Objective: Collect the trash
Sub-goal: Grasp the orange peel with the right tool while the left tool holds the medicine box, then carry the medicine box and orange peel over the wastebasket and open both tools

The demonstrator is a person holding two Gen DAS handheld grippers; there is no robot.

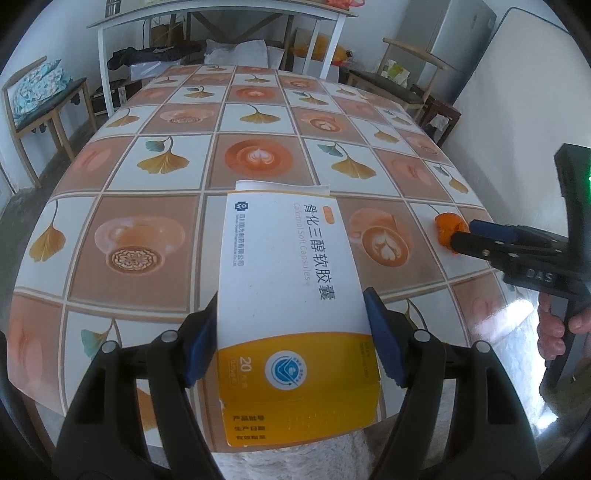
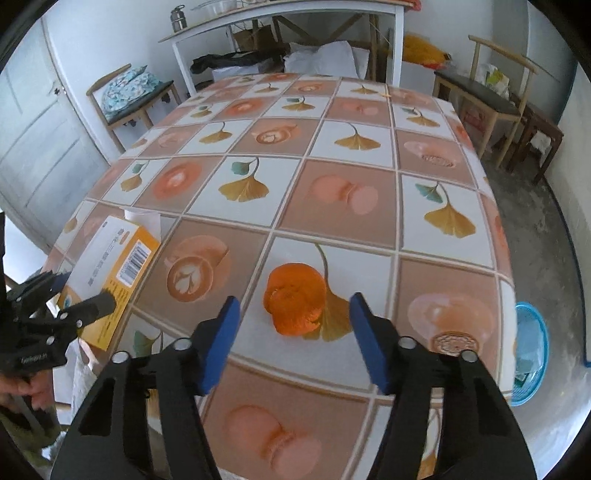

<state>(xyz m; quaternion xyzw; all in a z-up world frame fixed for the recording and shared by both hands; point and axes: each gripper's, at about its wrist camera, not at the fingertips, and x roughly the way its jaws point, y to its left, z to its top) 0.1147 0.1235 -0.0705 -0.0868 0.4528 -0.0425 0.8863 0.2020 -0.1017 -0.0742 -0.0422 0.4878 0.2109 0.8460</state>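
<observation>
My left gripper is shut on a white and yellow medicine box, its blue pads against both long sides, at the near edge of the patterned table. The box also shows in the right wrist view, with the left gripper on it. An orange peel lies on the table just ahead of my right gripper, which is open, its fingers apart on either side of the peel. In the left wrist view the right gripper sits at the peel.
A blue basket stands on the floor off the table's right edge. Wooden chairs stand at the far right and one at the far left. A white shelf table with bags stands behind.
</observation>
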